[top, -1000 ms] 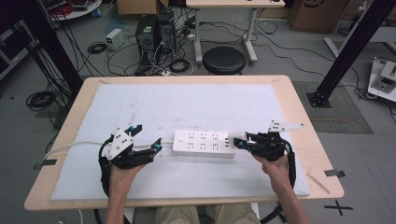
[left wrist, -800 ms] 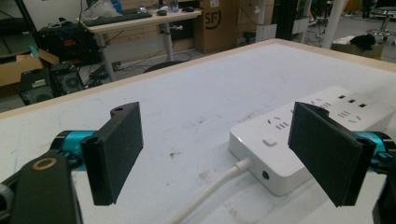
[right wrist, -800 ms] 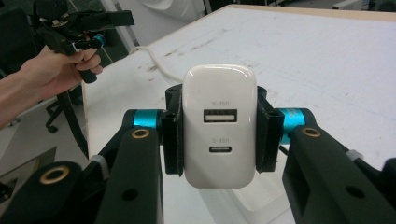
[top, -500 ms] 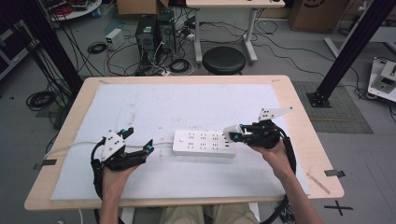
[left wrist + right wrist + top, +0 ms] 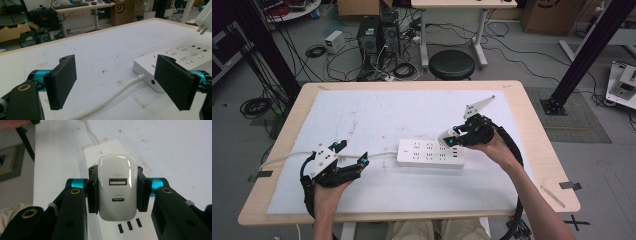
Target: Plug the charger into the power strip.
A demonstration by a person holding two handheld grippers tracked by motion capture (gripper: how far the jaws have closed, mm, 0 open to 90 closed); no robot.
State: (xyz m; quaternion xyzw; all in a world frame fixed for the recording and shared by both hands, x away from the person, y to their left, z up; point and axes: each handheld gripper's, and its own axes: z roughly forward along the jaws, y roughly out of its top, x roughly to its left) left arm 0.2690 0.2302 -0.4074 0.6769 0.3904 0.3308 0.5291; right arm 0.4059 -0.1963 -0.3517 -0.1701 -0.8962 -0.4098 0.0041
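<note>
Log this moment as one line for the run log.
right gripper: shut on charger | above power strip | left gripper: open, astride cord

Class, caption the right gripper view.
Hand-held gripper clamps a white charger above a power strip.

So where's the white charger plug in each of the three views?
High view: the white charger is right of centre, in the right gripper.
Left gripper view: top right corner, prongs down.
Right gripper view: centre, between the jaws.
Shared landmark: the power strip.

charger (image 5: 117, 187): white | power strip (image 5: 430, 153): white (dark sockets) | mat (image 5: 377, 115): white | table (image 5: 532, 130): light wood
</note>
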